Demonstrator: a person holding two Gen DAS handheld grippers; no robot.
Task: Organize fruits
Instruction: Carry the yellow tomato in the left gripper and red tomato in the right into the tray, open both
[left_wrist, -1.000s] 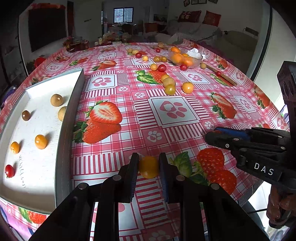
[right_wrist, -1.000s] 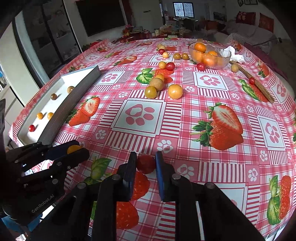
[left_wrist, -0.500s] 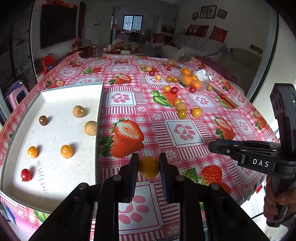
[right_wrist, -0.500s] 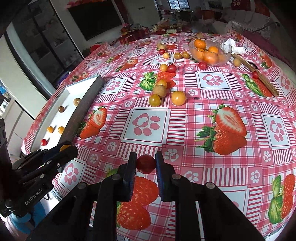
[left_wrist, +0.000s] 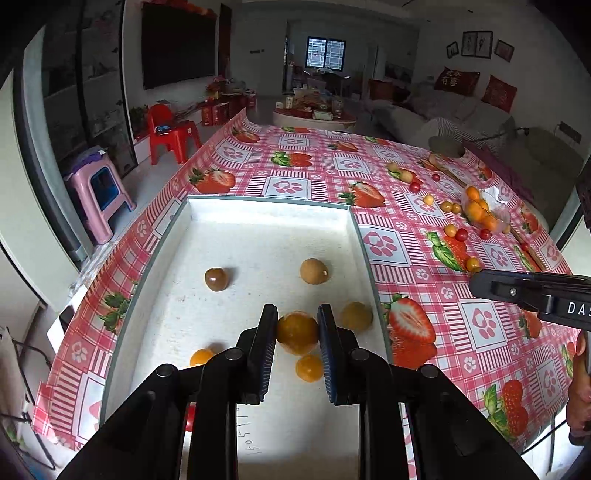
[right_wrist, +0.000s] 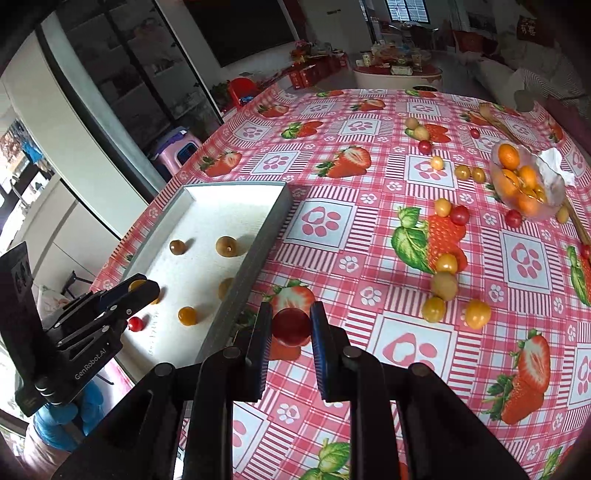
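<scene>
Left tongs are clamped on a small round yellow-orange cherry tomato, held above the near half of the shallow white rectangular tray with grey walls, which sits at the left side of the table covered in a pink checked strawberry-print cloth. Right tongs are clamped on a small round dark red cherry tomato, over the cloth just right of the tray's near right wall. Both fruits look light, smooth and thin-skinned, so likely slippery and easy to bruise or split (a gentle squeeze across the widest part seems right, pads on opposite sides at the middle). They are round, so will probably roll once let go; a low release onto the tray floor looks safer. Already in the tray: a brown round fruit, a tan longan-like fruit further right, another tan one near the right wall, two small orange tomatoes and, and a small red tomato seen from the right wrist view. Loose fruits are scattered over the right part of the table, and a clear bowl of orange fruits sits far right.
</scene>
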